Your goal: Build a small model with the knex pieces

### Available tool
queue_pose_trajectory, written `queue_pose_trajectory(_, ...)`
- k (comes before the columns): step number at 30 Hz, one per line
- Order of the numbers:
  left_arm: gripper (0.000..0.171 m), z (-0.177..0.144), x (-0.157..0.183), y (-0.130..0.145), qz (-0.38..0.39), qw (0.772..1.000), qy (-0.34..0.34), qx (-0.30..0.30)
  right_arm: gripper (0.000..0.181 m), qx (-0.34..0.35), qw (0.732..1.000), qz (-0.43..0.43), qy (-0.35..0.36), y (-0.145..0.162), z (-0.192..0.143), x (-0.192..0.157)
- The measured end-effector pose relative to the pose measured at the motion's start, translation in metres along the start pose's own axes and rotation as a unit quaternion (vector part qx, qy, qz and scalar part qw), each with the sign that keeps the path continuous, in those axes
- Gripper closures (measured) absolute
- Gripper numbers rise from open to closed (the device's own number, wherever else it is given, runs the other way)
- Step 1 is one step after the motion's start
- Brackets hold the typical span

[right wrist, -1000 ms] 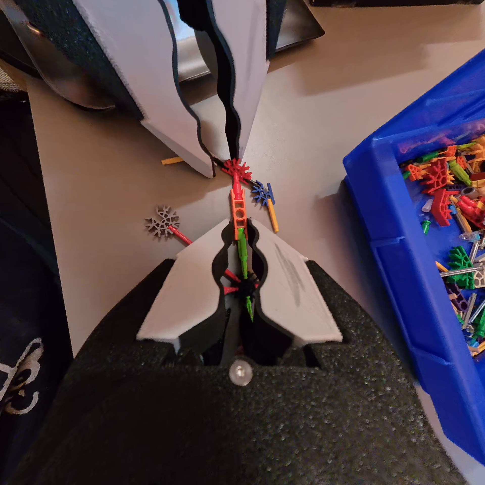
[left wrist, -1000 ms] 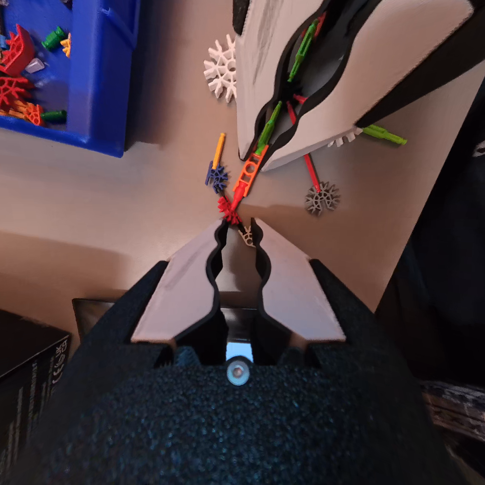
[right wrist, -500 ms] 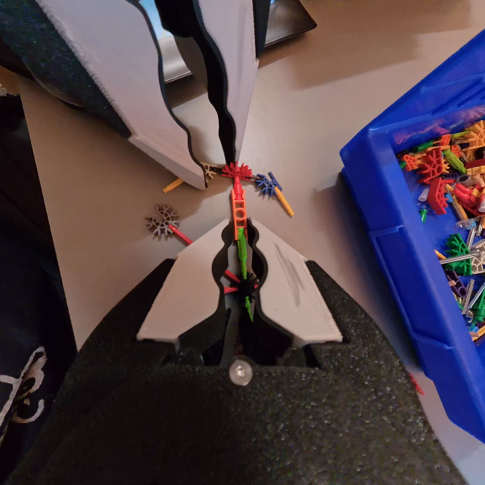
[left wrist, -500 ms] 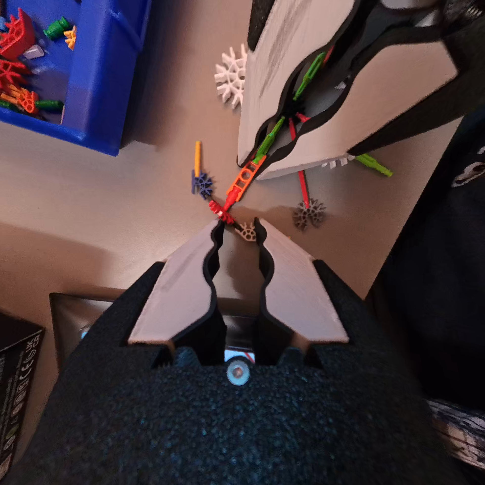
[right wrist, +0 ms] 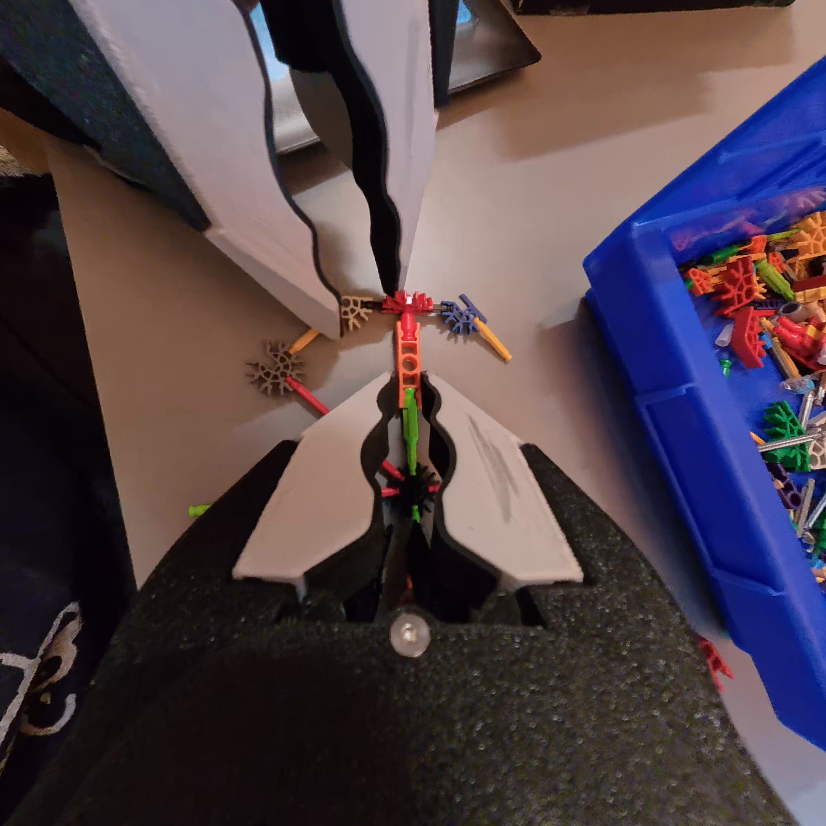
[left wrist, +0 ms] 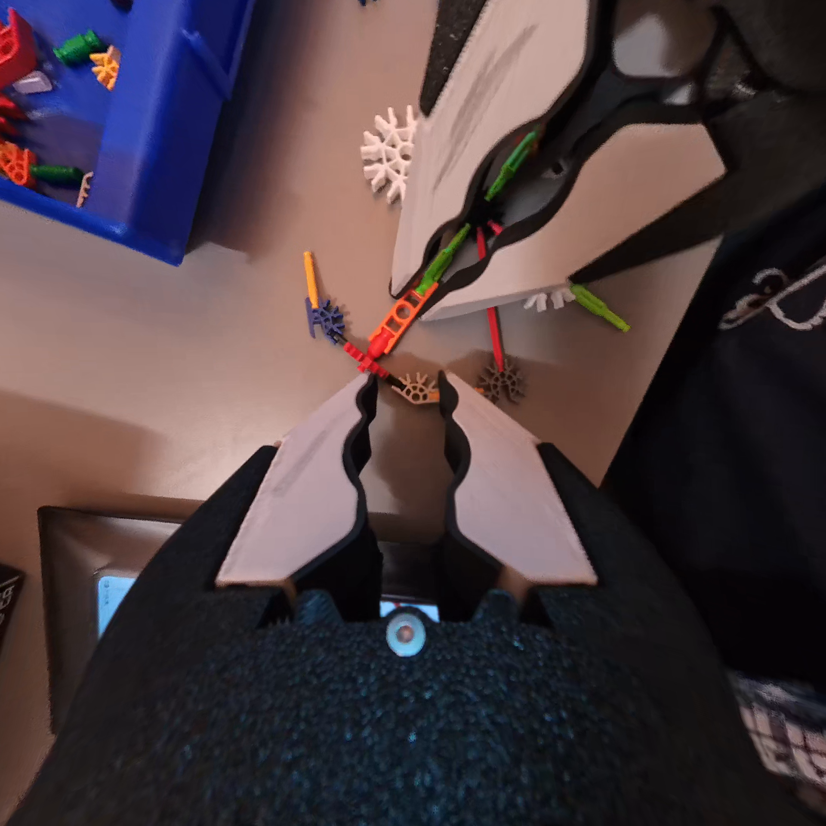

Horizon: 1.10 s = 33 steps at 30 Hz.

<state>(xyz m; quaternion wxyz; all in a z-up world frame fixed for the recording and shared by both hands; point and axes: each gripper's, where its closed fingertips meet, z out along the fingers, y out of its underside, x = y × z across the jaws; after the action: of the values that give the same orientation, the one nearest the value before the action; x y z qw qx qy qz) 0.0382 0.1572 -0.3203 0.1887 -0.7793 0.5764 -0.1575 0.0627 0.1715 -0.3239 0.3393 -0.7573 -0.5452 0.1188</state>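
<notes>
A: Item one, right gripper (right wrist: 409,380). State of the jaws?
B: Pinching a toy rod-and-connector assembly (right wrist: 407,357). A green rod (right wrist: 410,429) runs between them from a black spoked connector (right wrist: 413,491) deep in the gap out to an orange slotted connector (right wrist: 408,362) at the tips.

A: Beyond the tips?
B: A short red rod joins the orange piece to a red toothed connector (right wrist: 409,302). From that, one arm runs to a tan connector (right wrist: 355,311), the other to a dark blue snowflake connector (right wrist: 460,315) carrying a yellow rod (right wrist: 491,342).

A: Item two, left gripper (left wrist: 404,380)?
B: Jaws spread, nothing between them. One tip is touching or just beside the red toothed connector, the other just beside the tan connector; contact cannot be told.

A: Other parts of the assembly?
B: A red rod (right wrist: 308,395) leads from the black hub to a grey snowflake connector (right wrist: 275,368) lying on the tabletop (right wrist: 491,201).

A: Surroundings?
B: White snowflake connector (left wrist: 389,154) beside the right gripper. A blue bin (right wrist: 670,402) of mixed coloured pieces to the right gripper's right. A dark tray or device behind the left gripper, kind unclear.
</notes>
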Motion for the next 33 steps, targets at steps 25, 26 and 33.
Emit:
queue_pose_trajectory(25,0.146,-0.003,-0.001,0.014,0.056,0.998,0.027,-0.008,0.168,0.005,1.0,-0.009,-0.018,-0.002,-0.006,0.001)
queue_pose_trajectory(26,0.146,-0.003,-0.001,0.013,0.057,0.998,0.027,-0.004,0.168,0.006,1.0,-0.014,-0.012,-0.002,-0.009,0.002)
queue_pose_trajectory(33,0.149,-0.011,0.003,0.007,0.09,0.996,0.02,0.007,0.177,0.021,0.997,-0.023,-0.068,-0.01,-0.02,-0.025)
